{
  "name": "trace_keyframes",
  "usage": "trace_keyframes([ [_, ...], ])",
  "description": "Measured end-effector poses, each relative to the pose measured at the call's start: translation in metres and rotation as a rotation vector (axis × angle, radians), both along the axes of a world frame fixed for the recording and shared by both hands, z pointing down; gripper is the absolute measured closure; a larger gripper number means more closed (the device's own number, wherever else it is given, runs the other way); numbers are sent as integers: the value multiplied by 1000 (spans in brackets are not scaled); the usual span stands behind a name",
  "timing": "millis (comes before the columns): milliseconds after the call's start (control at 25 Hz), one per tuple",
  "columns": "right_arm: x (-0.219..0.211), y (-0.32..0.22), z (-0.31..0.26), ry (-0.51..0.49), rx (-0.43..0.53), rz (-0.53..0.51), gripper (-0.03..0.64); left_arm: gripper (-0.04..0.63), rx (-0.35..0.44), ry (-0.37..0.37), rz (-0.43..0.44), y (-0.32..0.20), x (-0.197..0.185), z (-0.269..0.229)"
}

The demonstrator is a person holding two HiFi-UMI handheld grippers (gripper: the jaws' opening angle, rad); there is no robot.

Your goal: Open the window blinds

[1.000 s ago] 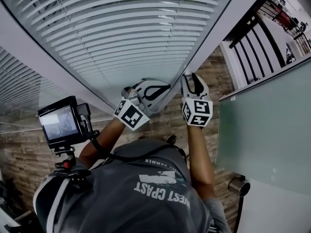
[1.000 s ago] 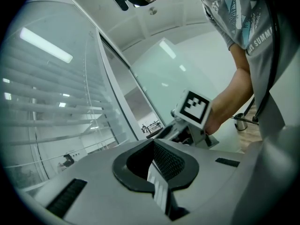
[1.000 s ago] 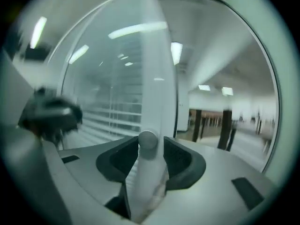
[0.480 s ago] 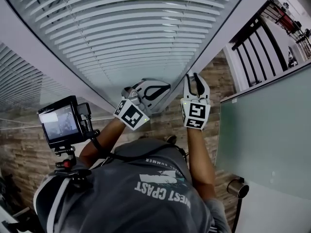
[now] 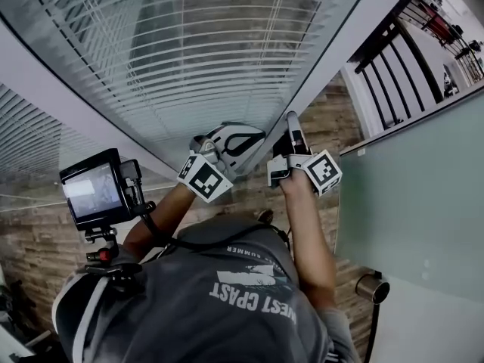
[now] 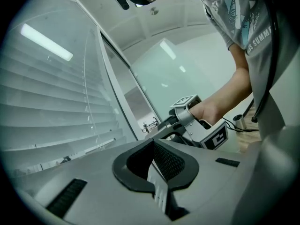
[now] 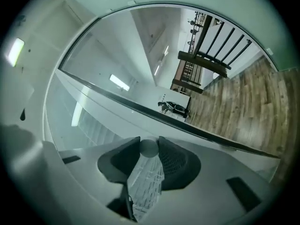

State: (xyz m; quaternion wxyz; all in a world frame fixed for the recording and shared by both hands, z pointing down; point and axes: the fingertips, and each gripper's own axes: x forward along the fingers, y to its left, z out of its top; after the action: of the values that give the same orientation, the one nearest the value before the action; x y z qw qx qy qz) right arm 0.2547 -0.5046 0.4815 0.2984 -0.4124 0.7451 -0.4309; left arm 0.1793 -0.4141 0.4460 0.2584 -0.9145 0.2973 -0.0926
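Both jaws of right gripper (image 7: 149,143) against round blind knob (image 7: 149,148) between them

— What sits between the right gripper's (image 7: 149,145) jaws?
— A round grey knob (image 7: 149,147), with both dark pads (image 7: 174,159) touching it.
— And beyond?
— A pale slanted frame (image 7: 140,108), wood floor (image 7: 243,102), a dark railing (image 7: 212,46).

Legible txt is mostly on the shirt (image 5: 249,297). Head view gives me "WEST COAST" in big letters, upside down, w/ small "SUMMER" beside it — left gripper view catches "SUMM" on the same shirt, cut off at the edge. Also a bold "C" on the right gripper (image 6: 159,128) side.
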Motion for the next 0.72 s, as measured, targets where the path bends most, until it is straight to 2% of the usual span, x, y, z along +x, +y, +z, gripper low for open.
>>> trace_keyframes([
  [360,7,-1,-9,2,8,4,497,592,0,-10,3,-2,5,-7],
  [720,7,0,-3,48,14,18,497,592,0,3,1,0,1,-2],
])
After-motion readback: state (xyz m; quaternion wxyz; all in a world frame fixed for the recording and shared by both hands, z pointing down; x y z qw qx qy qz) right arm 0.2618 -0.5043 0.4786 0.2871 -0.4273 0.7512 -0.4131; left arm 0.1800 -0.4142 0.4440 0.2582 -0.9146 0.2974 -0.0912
